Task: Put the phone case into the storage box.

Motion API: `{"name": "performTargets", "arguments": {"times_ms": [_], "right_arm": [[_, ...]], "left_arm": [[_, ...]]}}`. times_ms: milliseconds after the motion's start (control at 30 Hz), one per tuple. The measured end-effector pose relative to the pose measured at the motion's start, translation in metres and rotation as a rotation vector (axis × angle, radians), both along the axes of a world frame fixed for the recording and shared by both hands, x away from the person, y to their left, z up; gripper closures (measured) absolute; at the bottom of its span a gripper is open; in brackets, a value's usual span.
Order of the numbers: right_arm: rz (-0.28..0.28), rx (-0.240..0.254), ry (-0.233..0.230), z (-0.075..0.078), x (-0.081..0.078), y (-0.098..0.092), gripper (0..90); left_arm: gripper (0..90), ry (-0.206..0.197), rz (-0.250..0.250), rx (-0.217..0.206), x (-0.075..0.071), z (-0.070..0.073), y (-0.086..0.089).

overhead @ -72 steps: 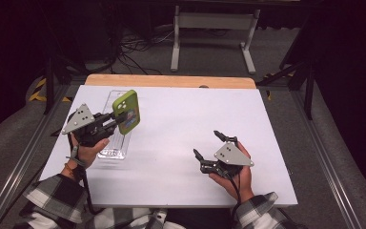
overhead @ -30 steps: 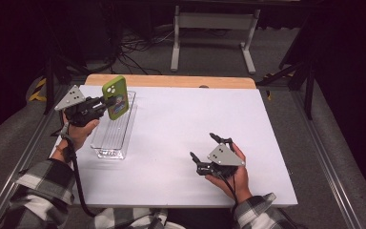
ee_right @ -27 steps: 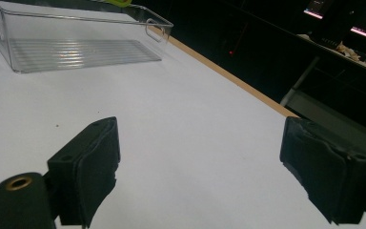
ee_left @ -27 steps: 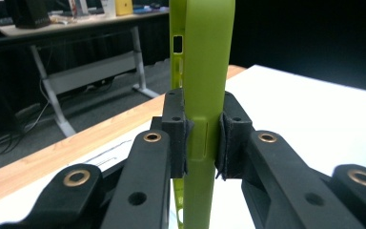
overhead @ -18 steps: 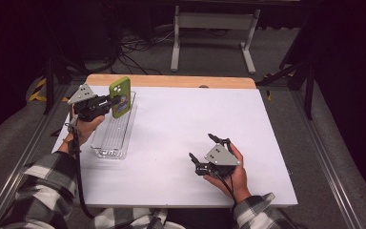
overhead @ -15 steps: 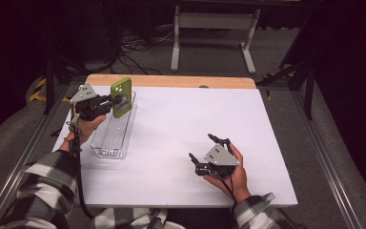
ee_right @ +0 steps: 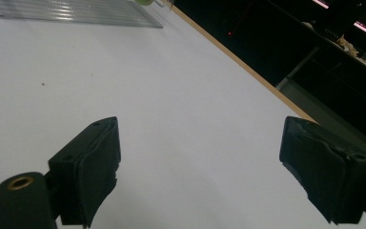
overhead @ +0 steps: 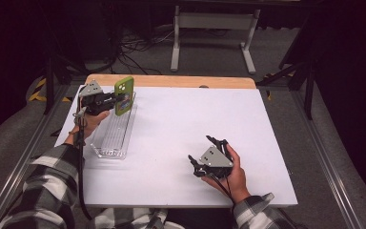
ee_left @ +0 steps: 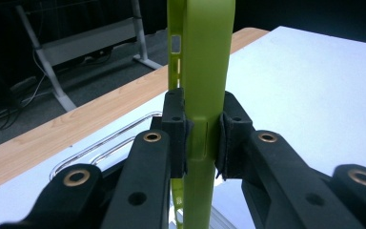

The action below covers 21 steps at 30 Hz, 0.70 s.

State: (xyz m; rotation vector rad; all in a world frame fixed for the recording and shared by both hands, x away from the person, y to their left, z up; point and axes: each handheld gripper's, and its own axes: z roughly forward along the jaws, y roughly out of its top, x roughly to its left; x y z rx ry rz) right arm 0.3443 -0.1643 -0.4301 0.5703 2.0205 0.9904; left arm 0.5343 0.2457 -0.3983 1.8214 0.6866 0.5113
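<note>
- The left gripper [overhead: 116, 101], a black two-jaw tool with a grey three-cornered plate on top, is clamped on a lime-green plastic phone case [overhead: 124, 95], its pads pressing the case's two faces.
- In the left gripper view the phone case [ee_left: 201, 71] stands upright and edge-on between the pads [ee_left: 175, 129], with small cut-outs showing along its side.
- The phone case hangs above the far end of a clear ribbed plastic tray [overhead: 114, 136], close to the far left corner of the white table [overhead: 186, 124]; whether the case touches the tray cannot be told.
- The tray lies lengthwise along the table's left edge, its far end near the wooden strip [overhead: 171, 81] at the table's far edge.
- The left hand [overhead: 91, 121] holds its gripper level, jaws pointing toward the table's right edge.
- The right gripper [overhead: 205, 157] rests in the right hand [overhead: 228, 174] near the table's near edge, right of its middle, well apart from the tray.
- In the right gripper view its jaws stand wide apart with nothing between them, bare white table beneath and the tray [ee_right: 76, 12] far off.
</note>
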Motion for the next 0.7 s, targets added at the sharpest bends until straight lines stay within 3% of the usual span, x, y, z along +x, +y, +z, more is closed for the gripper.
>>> {"name": "performTargets", "arguments": {"times_ms": [100, 267, 400, 433, 533, 600, 633, 700], "right_arm": [[-0.005, -0.023, 0.004, -0.002, 0.000, 0.002, 15.1], [-0.005, -0.055, -0.006, -0.004, -0.002, 0.005, 15.3], [-0.011, -0.064, 0.002, -0.005, 0.000, 0.005, 15.3], [-0.012, -0.066, 0.001, -0.005, 0.000, 0.005, 15.3], [-0.008, -0.047, 0.008, -0.005, 0.000, 0.005, 15.4], [-0.007, -0.048, 0.012, -0.005, 0.000, 0.005, 15.4], [-0.007, -0.054, 0.014, -0.005, 0.000, 0.006, 15.5], [-0.007, -0.061, 0.017, -0.006, 0.000, 0.007, 15.6]], "left_arm": [[77.2, -0.020, 0.015, 0.017, 0.002, 0.001, 0.001], [77.2, -0.021, 0.023, -0.007, 0.008, 0.005, 0.005], [77.2, -0.001, 0.012, 0.016, 0.014, 0.001, 0.005], [77.2, 0.025, 0.005, 0.011, 0.016, -0.002, 0.005], [77.0, 0.039, 0.038, 0.053, 0.022, -0.010, 0.005], [77.0, 0.050, 0.043, 0.053, 0.024, -0.012, 0.006], [77.0, 0.061, 0.044, 0.024, 0.026, -0.013, 0.010], [76.9, 0.069, 0.042, 0.020, 0.028, -0.015, 0.012]]}}
